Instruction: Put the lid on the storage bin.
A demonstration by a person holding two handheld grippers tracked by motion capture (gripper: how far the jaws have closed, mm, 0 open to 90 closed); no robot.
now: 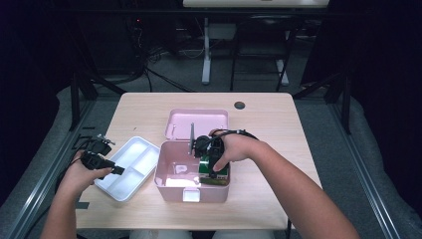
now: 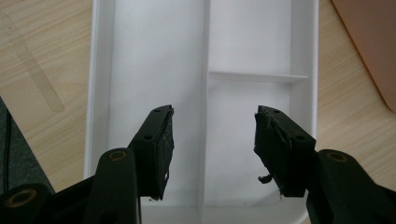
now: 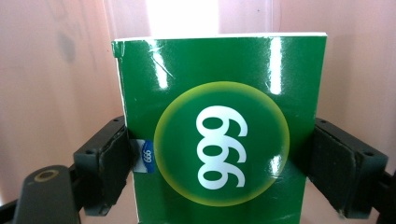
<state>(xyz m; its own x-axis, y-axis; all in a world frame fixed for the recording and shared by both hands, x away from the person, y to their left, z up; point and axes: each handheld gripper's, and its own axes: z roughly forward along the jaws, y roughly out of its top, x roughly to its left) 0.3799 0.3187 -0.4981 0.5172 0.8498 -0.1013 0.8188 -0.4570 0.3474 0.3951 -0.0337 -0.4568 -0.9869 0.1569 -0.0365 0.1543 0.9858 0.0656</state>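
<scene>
A glossy green box (image 3: 219, 140) marked 999 in a yellow circle sits between the jaws of my right gripper (image 3: 219, 163), which press on both its sides. In the high view that green box (image 1: 215, 172) is inside the right part of an open pink case (image 1: 169, 181), with my right gripper (image 1: 213, 162) reaching down into it. My left gripper (image 1: 118, 170) hovers open over a white divided tray (image 1: 130, 186) at the left. In the left gripper view the left gripper (image 2: 212, 144) has its jaws wide apart above the tray's partitions (image 2: 205, 93), holding nothing.
The pink case's lid (image 1: 197, 123) lies flat behind the case. A small white item (image 1: 180, 169) rests on the case floor. A cable hole (image 1: 240, 105) sits near the table's far edge. Dark floor, desk legs and cables lie beyond the table.
</scene>
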